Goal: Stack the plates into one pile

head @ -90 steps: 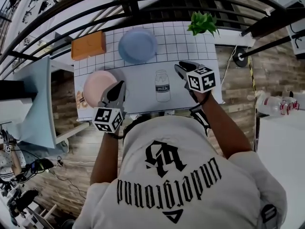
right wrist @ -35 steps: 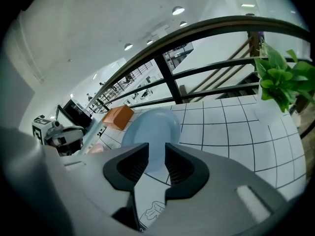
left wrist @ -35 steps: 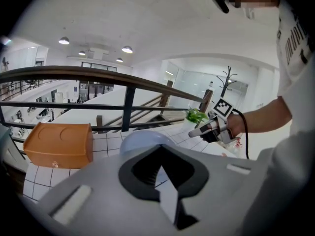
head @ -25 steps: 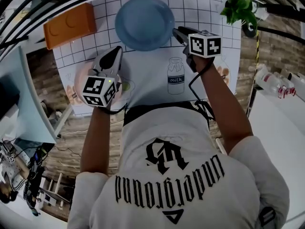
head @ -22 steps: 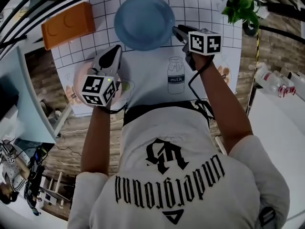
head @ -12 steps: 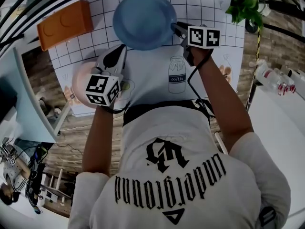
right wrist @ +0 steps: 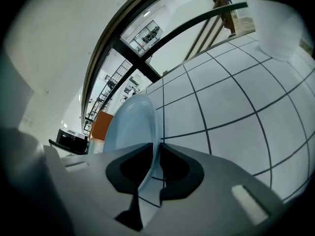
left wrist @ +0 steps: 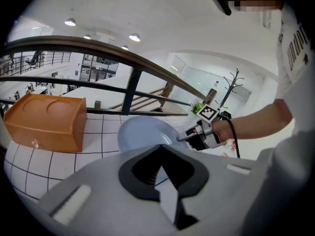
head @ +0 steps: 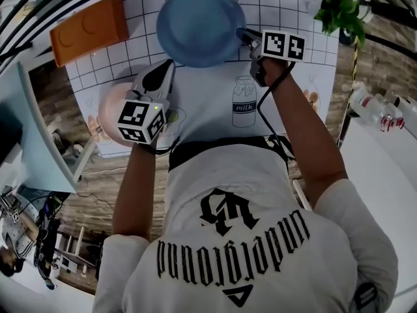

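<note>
Looking down at the whole setup, we've got the gridded table (head: 287, 70) filling the top of the head view. The blue plate (head: 195, 25) sits at about 12 o'clock on it. The pink plate (head: 109, 113) is down at 8 o'clock, well apart from the blue one, so there's no pile yet. An orange box (head: 88, 30) sits at 10 o'clock and a little potted plant (head: 340, 10) at 2 o'clock, both out of the way.

The bit that matters is the right gripper (head: 242, 32). It's parked at the blue plate's 3 o'clock edge with its jaws closing, and the rim sits right between them. In the right gripper view the pads look like they're already pinching that thin edge. From the fingers, the rest of the plate stretches away toward 9 o'clock. It's round, so there's no real long axis to fuss over. It's face up, flat or close to flat on the table as far as we can tell.

The left gripper (head: 164, 70) hangs over the pink plate's 3 o'clock side. Its jaws are clenched together and nothing is in them.

Our guess is the blue plate has to travel toward 7 or 8 o'clock to land on the pink one. The right gripper is the one on it, while the left is nearer the landing spot. An edge pinch on a plate could let it droop or swing, so we'd watch that.
</note>
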`<state>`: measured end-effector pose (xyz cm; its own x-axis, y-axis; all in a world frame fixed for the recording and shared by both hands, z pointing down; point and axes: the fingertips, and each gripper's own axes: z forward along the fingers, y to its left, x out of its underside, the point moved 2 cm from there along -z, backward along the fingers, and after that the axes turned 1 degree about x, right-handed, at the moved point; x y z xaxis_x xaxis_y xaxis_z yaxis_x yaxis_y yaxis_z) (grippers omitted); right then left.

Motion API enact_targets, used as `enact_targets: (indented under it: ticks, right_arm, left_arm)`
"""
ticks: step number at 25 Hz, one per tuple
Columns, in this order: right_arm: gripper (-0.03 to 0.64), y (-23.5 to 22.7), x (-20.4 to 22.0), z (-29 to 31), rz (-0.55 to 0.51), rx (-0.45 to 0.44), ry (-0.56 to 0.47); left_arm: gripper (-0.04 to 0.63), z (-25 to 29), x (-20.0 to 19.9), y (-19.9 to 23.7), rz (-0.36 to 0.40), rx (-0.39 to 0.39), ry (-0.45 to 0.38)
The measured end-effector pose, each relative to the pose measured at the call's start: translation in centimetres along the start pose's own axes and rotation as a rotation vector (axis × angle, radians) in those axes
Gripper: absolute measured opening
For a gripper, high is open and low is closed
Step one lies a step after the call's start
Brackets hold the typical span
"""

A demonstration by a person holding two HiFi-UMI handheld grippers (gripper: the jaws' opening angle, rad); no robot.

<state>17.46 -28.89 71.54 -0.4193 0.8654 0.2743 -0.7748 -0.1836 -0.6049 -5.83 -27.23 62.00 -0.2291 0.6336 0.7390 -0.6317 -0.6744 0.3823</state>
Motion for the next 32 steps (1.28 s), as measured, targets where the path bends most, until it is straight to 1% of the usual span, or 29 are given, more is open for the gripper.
enact_targets:
  ticks: [6, 11, 15, 20, 27, 32]
  right_arm:
    - [0.035, 0.0, -0.3, 0.0, 0.061, -0.025, -0.024]
    - [0.034, 0.4, 0.2, -0.4, 0.048, -0.047, -0.011]
    - [0.034, 0.3, 0.7, -1.8, 0.034, -0.054, -0.025]
    - [0.035, 0.3, 1.2, -4.7, 0.015, -0.056, -0.058]
    - [0.035, 0.0, 2.6, -10.0, -0.018, -0.07, -0.109]
    - [0.035, -0.4, 3.8, -14.5, -0.035, -0.081, -0.149]
  left_arm:
    - [0.049, 0.1, 0.5, -0.2, 0.01, -0.008, 0.01]
    - [0.049, -0.6, 0.3, -0.2, 0.017, -0.023, -0.002]
    - [0.049, -1.3, 0.3, -0.9, 0.032, -0.035, -0.016]
    - [0.049, -2.2, 0.2, -3.4, 0.081, -0.029, -0.02]
    - [0.049, -3.2, -0.2, -7.6, 0.124, -0.034, -0.061]
    - [0.049, -4.6, -1.0, -9.9, 0.163, -0.059, -0.096]
